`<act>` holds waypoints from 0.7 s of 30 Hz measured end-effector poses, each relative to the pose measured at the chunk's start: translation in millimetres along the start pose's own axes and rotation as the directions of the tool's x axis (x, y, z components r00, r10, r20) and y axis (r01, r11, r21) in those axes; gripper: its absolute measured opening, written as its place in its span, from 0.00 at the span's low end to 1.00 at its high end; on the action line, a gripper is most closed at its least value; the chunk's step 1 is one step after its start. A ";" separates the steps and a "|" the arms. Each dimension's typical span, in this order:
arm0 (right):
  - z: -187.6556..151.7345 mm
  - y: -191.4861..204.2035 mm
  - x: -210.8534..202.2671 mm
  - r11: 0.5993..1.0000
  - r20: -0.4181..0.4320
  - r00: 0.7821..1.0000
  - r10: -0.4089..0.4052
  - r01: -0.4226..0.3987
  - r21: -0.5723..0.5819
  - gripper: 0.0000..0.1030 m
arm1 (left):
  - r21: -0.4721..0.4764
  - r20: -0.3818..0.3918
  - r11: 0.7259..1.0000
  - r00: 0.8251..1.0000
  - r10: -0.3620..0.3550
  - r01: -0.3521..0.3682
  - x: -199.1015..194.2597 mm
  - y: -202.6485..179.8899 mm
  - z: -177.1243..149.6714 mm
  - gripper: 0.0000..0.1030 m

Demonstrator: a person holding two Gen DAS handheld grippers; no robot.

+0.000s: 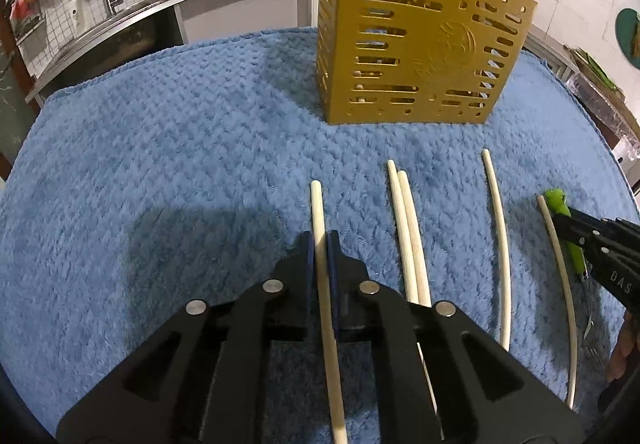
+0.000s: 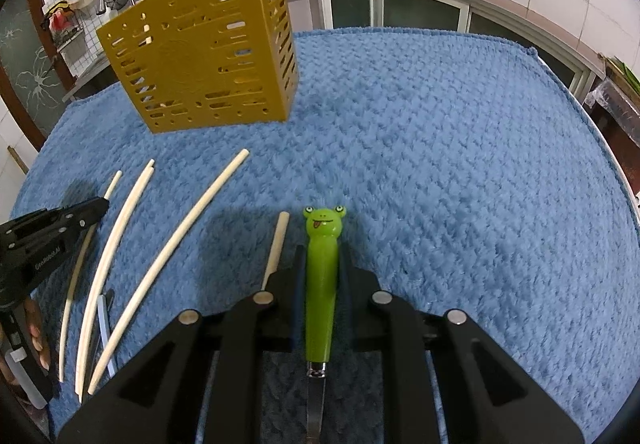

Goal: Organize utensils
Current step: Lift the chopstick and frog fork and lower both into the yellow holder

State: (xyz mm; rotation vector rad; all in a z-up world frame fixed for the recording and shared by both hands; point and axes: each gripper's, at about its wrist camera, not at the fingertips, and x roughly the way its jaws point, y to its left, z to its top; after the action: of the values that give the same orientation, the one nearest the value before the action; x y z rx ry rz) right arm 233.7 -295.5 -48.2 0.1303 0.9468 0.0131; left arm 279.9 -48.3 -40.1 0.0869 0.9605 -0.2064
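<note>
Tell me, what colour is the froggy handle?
Bright green, the frog-face handle; it shows best in the right wrist view.

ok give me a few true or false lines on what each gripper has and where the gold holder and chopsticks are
1. The left gripper is shut on a chopstick. True.
2. The right gripper holds a chopstick. False: it is shut on the frog-handled utensil.
3. The gold holder lies on its side. False: it stands upright on the blue towel.
4. Loose chopsticks lie on the towel between the two grippers. True.
5. The holder is empty. False: chopsticks stick out of its top.
</note>
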 end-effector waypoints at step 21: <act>11.2 -1.4 -72.3 0.999 0.258 0.965 0.049 -0.052 0.003 0.15 | -0.046 0.215 0.979 0.959 -0.183 0.197 -58.9 1.9 16.4 0.04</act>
State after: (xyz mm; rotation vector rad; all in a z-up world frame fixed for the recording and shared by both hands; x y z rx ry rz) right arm 200.4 -303.0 16.6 0.1606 0.6831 0.0379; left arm 260.8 -41.2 17.6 -0.0887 0.7634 -0.3539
